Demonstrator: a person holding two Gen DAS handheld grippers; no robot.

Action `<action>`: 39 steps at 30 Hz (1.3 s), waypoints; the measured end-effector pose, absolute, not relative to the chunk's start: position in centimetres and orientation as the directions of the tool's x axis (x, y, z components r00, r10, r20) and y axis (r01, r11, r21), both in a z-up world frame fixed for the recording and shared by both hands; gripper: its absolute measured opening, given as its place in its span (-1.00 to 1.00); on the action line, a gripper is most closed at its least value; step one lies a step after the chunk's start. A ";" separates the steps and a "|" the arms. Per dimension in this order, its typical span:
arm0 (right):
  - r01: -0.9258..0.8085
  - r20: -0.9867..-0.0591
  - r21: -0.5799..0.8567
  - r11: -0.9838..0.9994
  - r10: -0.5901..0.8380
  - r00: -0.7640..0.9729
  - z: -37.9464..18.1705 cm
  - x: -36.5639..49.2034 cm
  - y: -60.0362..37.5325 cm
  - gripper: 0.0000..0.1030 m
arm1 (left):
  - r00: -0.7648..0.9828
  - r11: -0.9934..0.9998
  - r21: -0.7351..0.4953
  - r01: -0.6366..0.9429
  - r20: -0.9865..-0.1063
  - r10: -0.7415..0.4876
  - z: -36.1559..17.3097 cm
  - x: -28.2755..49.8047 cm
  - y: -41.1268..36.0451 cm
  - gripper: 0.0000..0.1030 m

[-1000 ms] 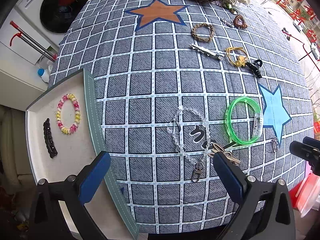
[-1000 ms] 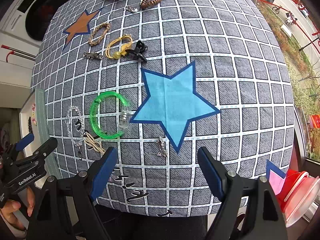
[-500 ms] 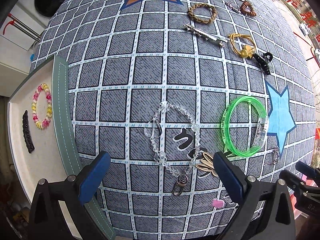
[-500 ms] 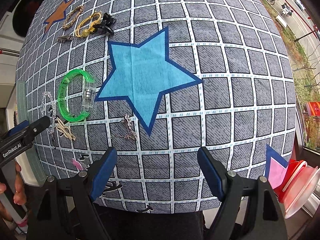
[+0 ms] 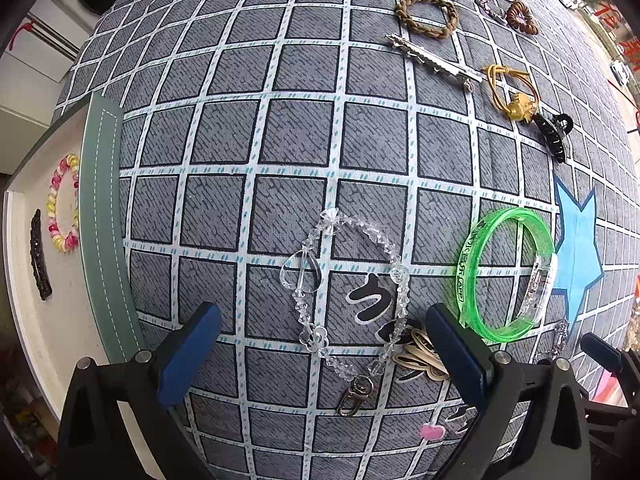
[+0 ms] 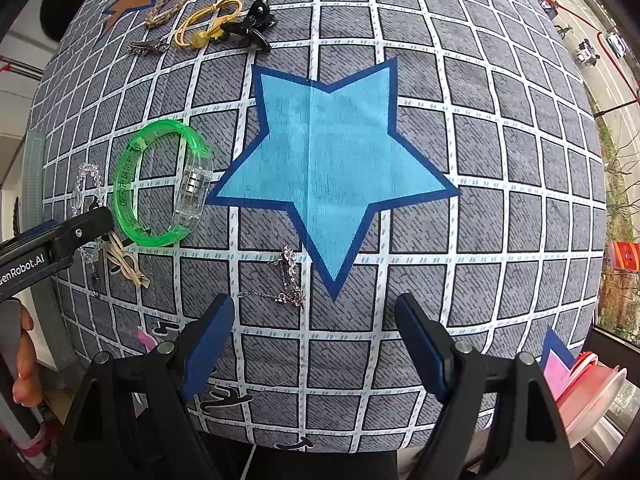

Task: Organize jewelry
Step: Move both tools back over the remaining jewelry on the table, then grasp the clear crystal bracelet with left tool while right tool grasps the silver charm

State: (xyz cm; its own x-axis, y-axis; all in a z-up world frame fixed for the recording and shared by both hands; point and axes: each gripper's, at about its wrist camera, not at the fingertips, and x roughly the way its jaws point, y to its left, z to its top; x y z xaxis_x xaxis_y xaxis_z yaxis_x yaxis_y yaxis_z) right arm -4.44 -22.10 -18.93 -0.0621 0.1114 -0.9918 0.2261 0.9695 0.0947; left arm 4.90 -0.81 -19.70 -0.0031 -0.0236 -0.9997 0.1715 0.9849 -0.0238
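Note:
My left gripper [image 5: 322, 344] is open and hovers low over a clear crystal bead chain with a metal clasp [image 5: 352, 292], which lies between its fingers. A green bangle [image 5: 506, 274] lies just right of it; it also shows in the right wrist view [image 6: 160, 188]. A gold hair clip [image 5: 420, 356] lies by the right finger. The white tray [image 5: 60, 332] at left holds a pink-yellow bead bracelet [image 5: 62, 204] and a black clip [image 5: 40, 256]. My right gripper [image 6: 310, 340] is open and empty, just right of a small silver chain [image 6: 286, 280].
Farther back lie a braided brown ring [image 5: 426, 16], a silver clip [image 5: 434, 58], a yellow hair tie [image 5: 512, 92], a black claw clip [image 5: 554, 132] and a brown scrunchie [image 5: 520, 18]. Red and pink containers [image 6: 588, 384] sit off the table's right edge.
My left gripper has moved forward and down over the crystal chain. My right gripper has moved forward and left toward the silver chain.

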 end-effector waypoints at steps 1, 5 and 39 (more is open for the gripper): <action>0.223 -0.992 0.092 0.971 0.109 -0.065 -19.3 -4.2 -21.5 0.64 | -0.006 0.984 -0.020 0.175 -1.000 -0.019 -20.1 5.0 -1.1 1.00; 0.192 -0.995 0.062 0.980 0.075 -0.061 -20.2 -3.5 -20.0 0.64 | 0.007 0.985 -0.018 0.174 -1.000 -0.019 -20.3 4.4 -1.7 1.00; 0.173 -0.989 0.150 0.973 0.150 0.015 -15.5 -3.7 -12.7 -0.70 | 0.077 0.949 -0.145 0.279 -0.982 -0.172 -14.0 2.1 -2.5 -0.68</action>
State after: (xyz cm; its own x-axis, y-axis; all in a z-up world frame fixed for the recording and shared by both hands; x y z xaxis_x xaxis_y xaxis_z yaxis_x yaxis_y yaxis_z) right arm -3.74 -12.74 -15.54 0.0151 0.1498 -0.9886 0.1730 0.9734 0.1502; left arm 2.15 -2.49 -14.05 0.0772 -0.1725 -0.9820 0.2790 0.9493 -0.1448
